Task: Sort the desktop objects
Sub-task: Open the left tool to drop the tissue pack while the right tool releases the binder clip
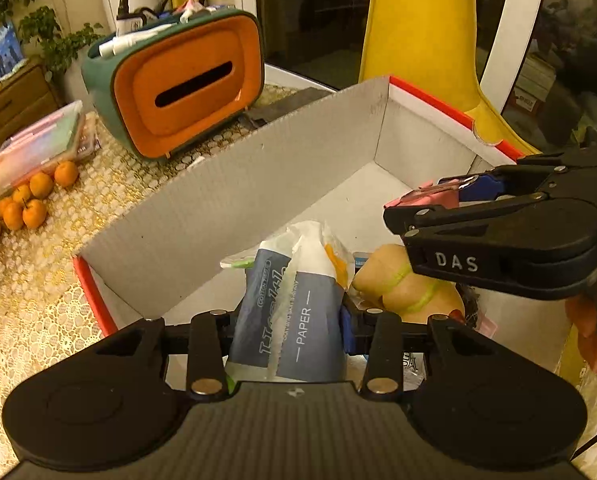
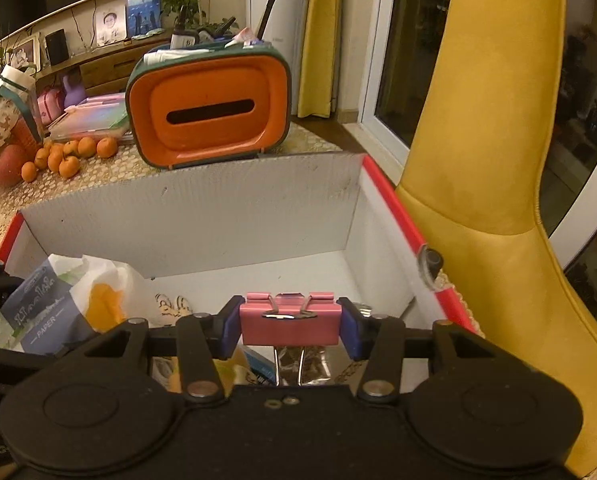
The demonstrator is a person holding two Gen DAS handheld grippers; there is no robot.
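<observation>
A warm-lit living room surrounds a table under a lace-patterned cloth [image 1: 38, 292], with a yellow upholstered chair [image 2: 490, 128] at three o'clock and an orange-fronted, green-bodied tissue box [image 2: 208, 114] at twelve o'clock behind a white corrugated cardboard box with red outer edges [image 2: 218, 224]. Small oranges [image 1: 22, 208] lie loose on the cloth at nine o'clock. The left gripper [image 1: 286, 320] pinches a blue-and-white plastic pack of paper tissues [image 1: 294, 320], its long axis running away from the camera toward the far wall of the box, its front end hanging over the box floor. The right gripper [image 2: 290, 324] pinches a pink metal binder clip [image 2: 290, 324] across its width, silver wire handles pointing back toward the wrist; it sits over the open right half of the box. Both tools tilt steeply downward, side by side, the right one at three o'clock from the left. A tan soft toy with green bands [image 1: 406, 288] lies in the box just right of the tissue pack. The drop points seem to lie straight beneath each load, so letting go looks like the remaining step; the clip has bare floor under it, the pack less so.
</observation>
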